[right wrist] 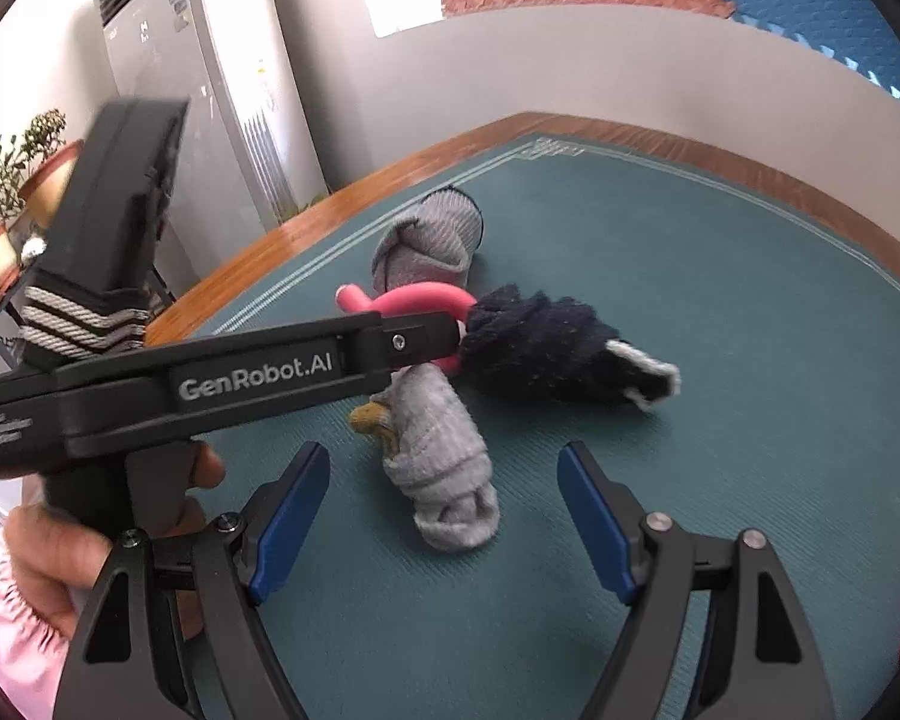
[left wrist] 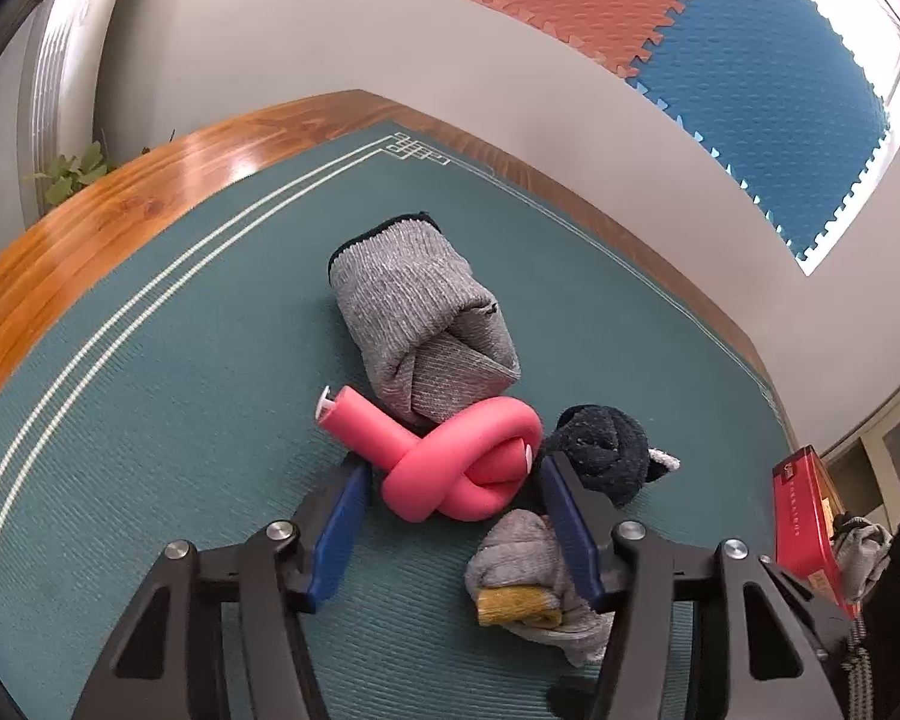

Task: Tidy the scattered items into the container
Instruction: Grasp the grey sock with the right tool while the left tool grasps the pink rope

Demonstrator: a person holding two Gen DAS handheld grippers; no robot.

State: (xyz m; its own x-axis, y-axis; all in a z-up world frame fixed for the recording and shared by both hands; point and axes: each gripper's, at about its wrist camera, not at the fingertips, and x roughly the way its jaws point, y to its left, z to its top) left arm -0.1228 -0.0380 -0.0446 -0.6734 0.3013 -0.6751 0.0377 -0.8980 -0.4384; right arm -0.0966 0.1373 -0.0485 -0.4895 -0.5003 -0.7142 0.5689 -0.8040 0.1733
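Note:
A knotted pink foam tube [left wrist: 456, 459] lies on the green mat [left wrist: 150, 420]. My left gripper [left wrist: 450, 468] is open, its blue fingers on either side of the knot. Behind it lies a large grey rolled sock [left wrist: 420, 324]. A dark navy sock bundle [left wrist: 606, 456] lies to the right, and a grey sock roll with a mustard end [left wrist: 528, 576] sits by my right finger. In the right wrist view my right gripper [right wrist: 444, 510] is open just in front of the grey roll [right wrist: 444, 468]. The navy bundle [right wrist: 552, 342], pink tube [right wrist: 426, 300] and large grey sock [right wrist: 432, 240] lie beyond.
A red box [left wrist: 804, 522] with socks in it stands at the mat's right edge. The wooden table rim [left wrist: 120, 198] surrounds the mat. The left gripper's body [right wrist: 240, 378] crosses the right wrist view. Potted plants [right wrist: 12, 192] and an air conditioner [right wrist: 198, 72] stand beyond the table.

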